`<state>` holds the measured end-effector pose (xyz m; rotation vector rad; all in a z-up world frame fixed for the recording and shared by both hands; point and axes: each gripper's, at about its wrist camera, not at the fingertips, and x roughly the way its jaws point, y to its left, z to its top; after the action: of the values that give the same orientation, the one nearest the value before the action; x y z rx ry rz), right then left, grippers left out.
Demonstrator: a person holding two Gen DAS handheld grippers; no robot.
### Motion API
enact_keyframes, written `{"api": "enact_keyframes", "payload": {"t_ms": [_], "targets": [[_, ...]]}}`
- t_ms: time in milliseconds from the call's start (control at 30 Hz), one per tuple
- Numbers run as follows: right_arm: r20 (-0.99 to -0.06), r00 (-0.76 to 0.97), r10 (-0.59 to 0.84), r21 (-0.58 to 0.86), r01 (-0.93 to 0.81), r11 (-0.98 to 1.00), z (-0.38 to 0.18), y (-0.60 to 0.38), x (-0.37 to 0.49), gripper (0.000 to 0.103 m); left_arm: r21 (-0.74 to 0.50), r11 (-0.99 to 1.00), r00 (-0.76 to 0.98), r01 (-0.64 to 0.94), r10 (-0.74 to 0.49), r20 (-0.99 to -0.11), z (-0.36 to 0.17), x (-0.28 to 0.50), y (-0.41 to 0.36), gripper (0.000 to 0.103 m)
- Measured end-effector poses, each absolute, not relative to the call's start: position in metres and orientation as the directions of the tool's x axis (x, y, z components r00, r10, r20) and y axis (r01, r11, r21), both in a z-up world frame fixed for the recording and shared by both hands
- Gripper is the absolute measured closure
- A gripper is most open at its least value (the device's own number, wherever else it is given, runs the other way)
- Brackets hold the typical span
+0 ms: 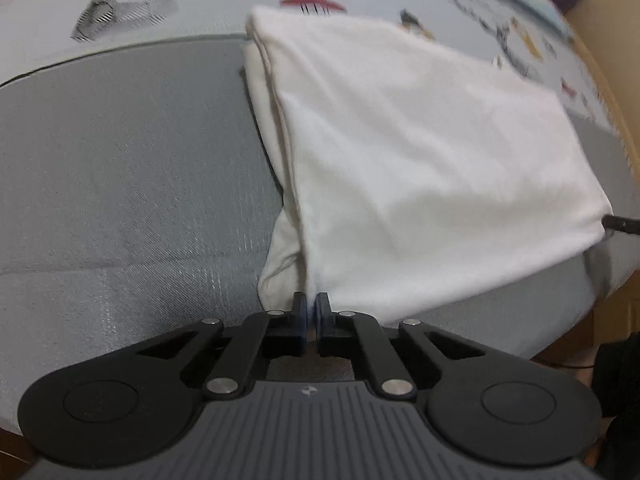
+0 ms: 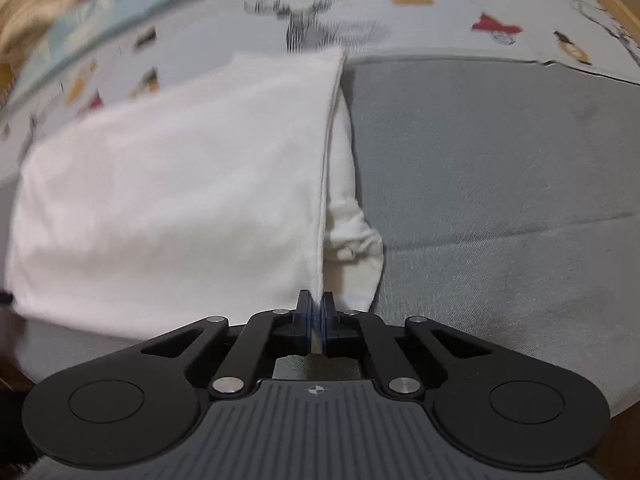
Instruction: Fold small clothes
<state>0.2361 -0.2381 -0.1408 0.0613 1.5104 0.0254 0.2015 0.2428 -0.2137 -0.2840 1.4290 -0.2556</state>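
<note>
Here, your left gripper (image 1: 311, 307) and right gripper (image 2: 316, 305) each pinch a near corner of the white garment (image 1: 420, 168), which stretches away from both over the grey bed cover (image 1: 132, 184).

The left tool (image 1: 311, 304) and the right tool (image 2: 317, 302) look alike: matte black linkage arms with silver round pivot screws, blue-edged fingertip pads, two round black discs, and a ribbed grey body bearing a small pale emblem.
</note>
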Motion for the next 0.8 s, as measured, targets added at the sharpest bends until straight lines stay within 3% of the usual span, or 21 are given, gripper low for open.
{"api": "enact_keyframes", "payload": {"t_ms": [167, 300, 400, 500, 633, 667, 733, 800], "targets": [[-0.988, 0.134, 0.072, 0.085, 0.087, 0.993, -0.11, -0.252, 0.237, 0.1, -0.35, 0.936, 0.091, -0.019, -0.347, -0.933, -0.211, 0.196, 0.257, 0.1], [-0.997, -0.063, -0.05, -0.052, 0.026, 0.998, -0.149, -0.243, 0.233, 0.099, -0.273, 0.962, 0.016, 0.012, -0.274, -0.962, -0.222, 0.196, 0.252, 0.098], [-0.979, 0.01, -0.201, -0.201, -0.001, 0.979, -0.144, -0.242, 0.238, 0.098, -0.333, 0.94, 0.103, -0.075, -0.325, -0.94, -0.212, 0.204, 0.268, 0.089], [-0.953, 0.212, -0.216, -0.203, 0.082, 0.976, -0.109, -0.249, 0.246, 0.092, -0.374, 0.92, 0.194, -0.121, -0.348, -0.917, -0.206, 0.21, 0.279, 0.075], [-0.929, 0.345, -0.134, -0.097, 0.122, 0.988, -0.067, -0.248, 0.256, 0.082, -0.423, 0.887, 0.239, -0.183, -0.377, -0.895, -0.211, 0.219, 0.278, 0.067], [-0.914, 0.39, -0.109, -0.077, 0.098, 0.992, -0.054, -0.243, 0.255, 0.079, -0.43, 0.881, 0.247, -0.198, -0.38, -0.891, -0.213, 0.223, 0.276, 0.061], [-0.874, 0.48, -0.07, -0.066, 0.025, 0.998, -0.036, -0.231, 0.249, 0.058, -0.448, 0.867, 0.259, -0.22, -0.391, -0.883, -0.218, 0.229, 0.274, 0.059], [-0.84, 0.539, -0.064, -0.09, -0.022, 0.996, -0.033, -0.223, 0.236, 0.056, -0.467, 0.85, 0.264, -0.245, -0.405, -0.876, -0.223, 0.233, 0.273, 0.058]]}}
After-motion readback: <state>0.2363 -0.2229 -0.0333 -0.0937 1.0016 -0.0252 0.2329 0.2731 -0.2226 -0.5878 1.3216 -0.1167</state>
